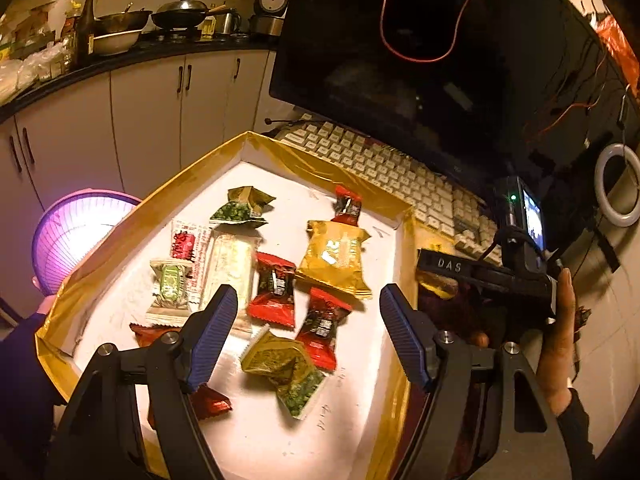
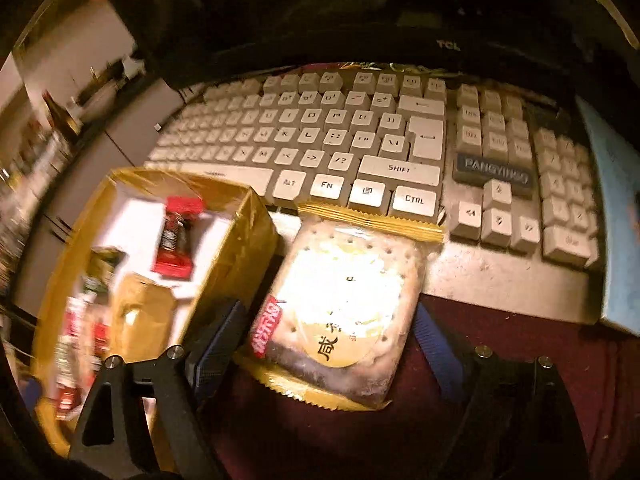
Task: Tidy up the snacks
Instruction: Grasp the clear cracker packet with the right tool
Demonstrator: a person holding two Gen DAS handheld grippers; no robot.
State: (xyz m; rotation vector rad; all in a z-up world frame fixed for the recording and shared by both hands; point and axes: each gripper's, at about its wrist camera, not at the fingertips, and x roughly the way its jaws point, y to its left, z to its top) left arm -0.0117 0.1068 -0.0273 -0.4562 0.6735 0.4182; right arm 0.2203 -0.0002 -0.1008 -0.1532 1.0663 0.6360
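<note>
A gold-rimmed box (image 1: 132, 216) with a white floor holds several snack packets: red ones (image 1: 275, 290), green ones (image 1: 290, 372), a gold one (image 1: 336, 258) and pale cracker packs (image 1: 230, 260). My left gripper (image 1: 308, 320) is open and empty, hovering over the box. My right gripper (image 2: 332, 328) is shut on a clear cracker packet with gold ends (image 2: 344, 300), held just right of the box (image 2: 236, 240) and in front of the keyboard. The right gripper body also shows in the left wrist view (image 1: 492, 272).
A white keyboard (image 2: 320, 140) lies behind the box, under a dark monitor (image 1: 420, 60). A dark red cloth (image 2: 500, 344) covers the table. A pink basket (image 1: 76, 232) sits left of the box. Kitchen cabinets and cookware (image 1: 160, 80) stand behind.
</note>
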